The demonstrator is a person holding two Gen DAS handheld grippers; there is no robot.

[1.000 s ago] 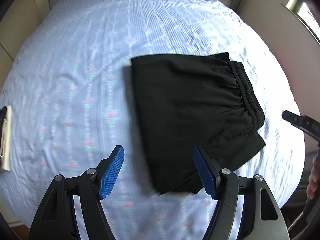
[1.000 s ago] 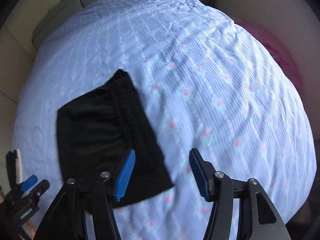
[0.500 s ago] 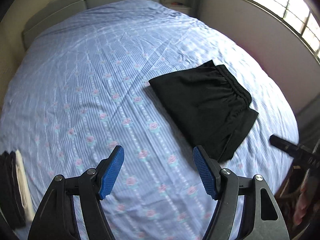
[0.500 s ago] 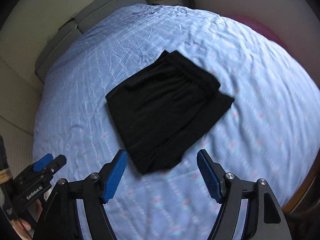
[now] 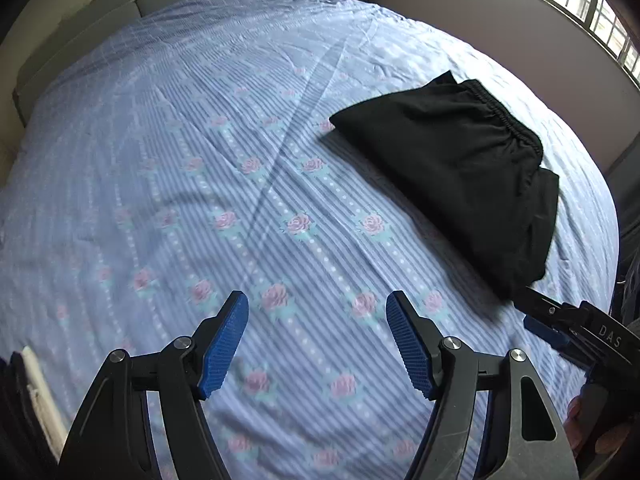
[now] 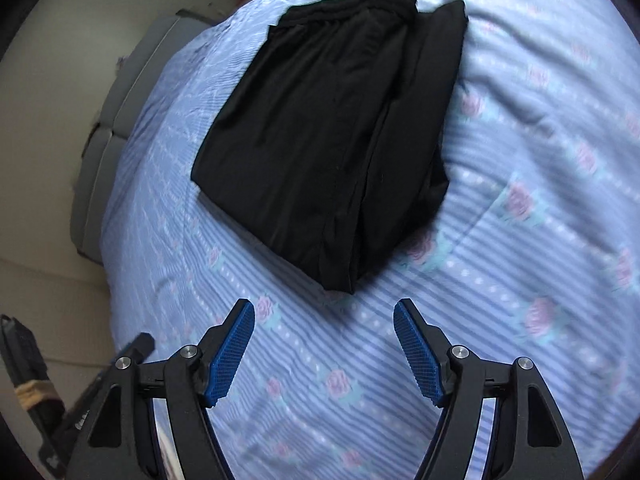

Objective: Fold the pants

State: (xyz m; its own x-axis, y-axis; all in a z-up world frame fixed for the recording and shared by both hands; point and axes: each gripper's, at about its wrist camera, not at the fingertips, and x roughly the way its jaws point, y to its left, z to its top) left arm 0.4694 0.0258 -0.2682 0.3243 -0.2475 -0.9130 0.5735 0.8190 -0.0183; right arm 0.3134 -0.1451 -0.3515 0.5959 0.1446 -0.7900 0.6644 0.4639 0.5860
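Observation:
The black pants (image 5: 460, 168) lie folded into a compact rectangle on the bed, elastic waistband on the far right side. In the right wrist view the pants (image 6: 332, 128) lie just ahead of the fingers. My left gripper (image 5: 318, 344) is open and empty, over bare sheet to the left of the pants. My right gripper (image 6: 324, 350) is open and empty, just short of the pants' near corner. The right gripper also shows at the right edge of the left wrist view (image 5: 576, 328).
The bed carries a blue striped sheet with pink roses (image 5: 200, 160). A grey headboard (image 5: 120, 4) stands at the far end. A window (image 5: 580, 4) is on the right wall. The bed's near edge lies under both grippers.
Both grippers have pulled back and away from the pants, staying open. The left view has swung left, so the pants now sit at its right. The pants lie as before.

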